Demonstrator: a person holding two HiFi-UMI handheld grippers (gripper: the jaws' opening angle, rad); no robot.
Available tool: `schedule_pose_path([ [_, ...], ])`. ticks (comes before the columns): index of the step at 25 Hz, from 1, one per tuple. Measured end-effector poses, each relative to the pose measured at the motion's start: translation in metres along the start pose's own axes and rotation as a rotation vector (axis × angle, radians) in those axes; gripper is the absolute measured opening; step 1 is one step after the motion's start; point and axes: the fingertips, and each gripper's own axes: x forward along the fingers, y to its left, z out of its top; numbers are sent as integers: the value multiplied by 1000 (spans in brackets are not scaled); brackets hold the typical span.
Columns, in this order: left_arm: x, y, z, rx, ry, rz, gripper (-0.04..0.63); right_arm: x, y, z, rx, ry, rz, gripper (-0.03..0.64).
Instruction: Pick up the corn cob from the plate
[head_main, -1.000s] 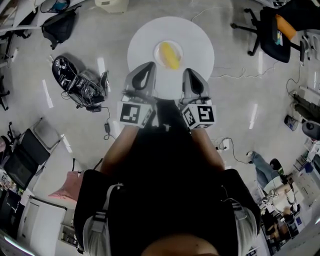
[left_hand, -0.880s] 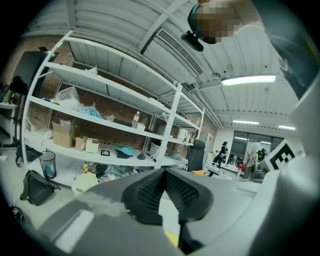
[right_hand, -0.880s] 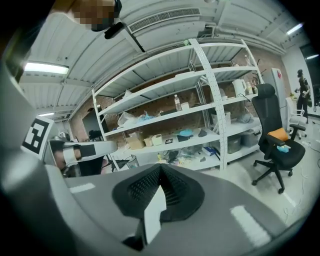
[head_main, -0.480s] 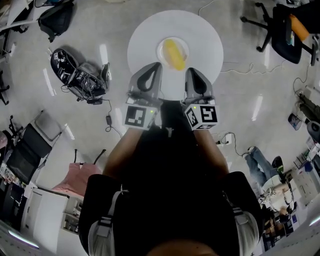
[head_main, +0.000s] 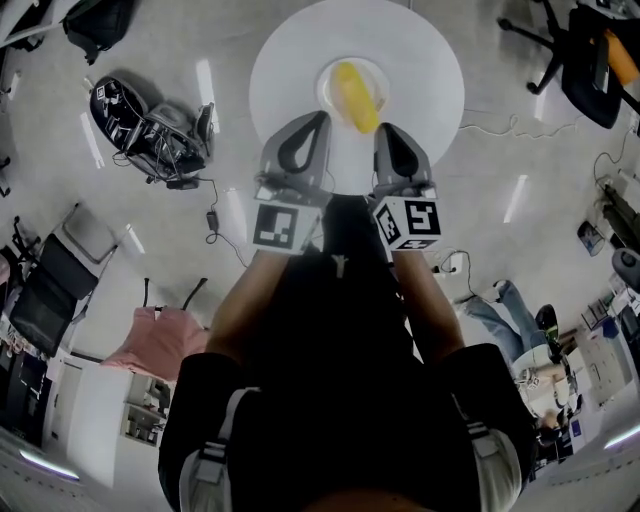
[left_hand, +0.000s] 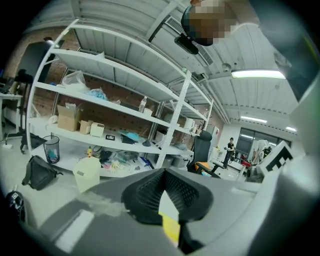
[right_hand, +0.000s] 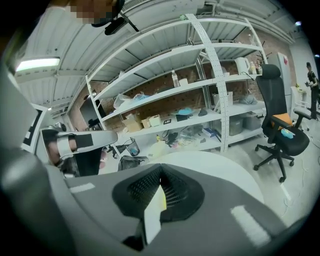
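Head view: a round white table (head_main: 290, 55) stands on the grey floor ahead of the person. A small white plate (head_main: 327, 82) sits near the table's middle. The yellow corn cob (head_main: 357, 97) lies on the plate, slanted, with its near end toward the right gripper.

The left gripper (head_main: 318, 120) and the right gripper (head_main: 386, 132) are held side by side over the near half of the table, both pointing at the plate. The left tip is just beside the plate's near-left edge. The right tip is just beside the near end of the cob; whether it touches cannot be told. Neither gripper holds anything.

Left gripper view: the fingers of the left gripper (left_hand: 164, 174) are pressed together at the tip. Only a narrow slit remains below the tip, and through it a strip of white and the yellow of the cob (left_hand: 171, 229) show.

Right gripper view: the fingers of the right gripper (right_hand: 160, 173) are likewise pressed together, with a thin white and yellow sliver visible in the slit.

Surroundings: white metal shelving (left_hand: 125, 107) with boxes stands beyond the table, a black office chair (right_hand: 280, 135) is to the right, and a black bag (head_main: 120, 105) lies on the floor to the left.
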Motion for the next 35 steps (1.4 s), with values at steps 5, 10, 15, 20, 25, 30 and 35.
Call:
schedule_pose_path([
  [5, 11, 3, -16, -46, 14, 16, 0, 12, -9, -15, 26, 34, 5, 22],
  [10, 18, 12, -26, -69, 12, 37, 0, 23, -14, -24, 13, 52, 2, 34],
  [15, 27, 15, -35, -70, 17, 46, 0, 32, -22, -34, -5, 69, -12, 42],
  [20, 37, 26, -34, -82, 4, 72, 0, 46, -26, -40, -13, 87, -12, 68],
  [25, 42, 34, -35, -89, -4, 84, 0, 57, -30, -48, -22, 110, -11, 112],
  [30, 46, 38, -40, -95, 2, 85, 0, 70, -32, -59, -29, 152, 3, 160],
  [35, 49, 42, -44, -97, 5, 86, 0, 80, -38, -72, -26, 196, 3, 199],
])
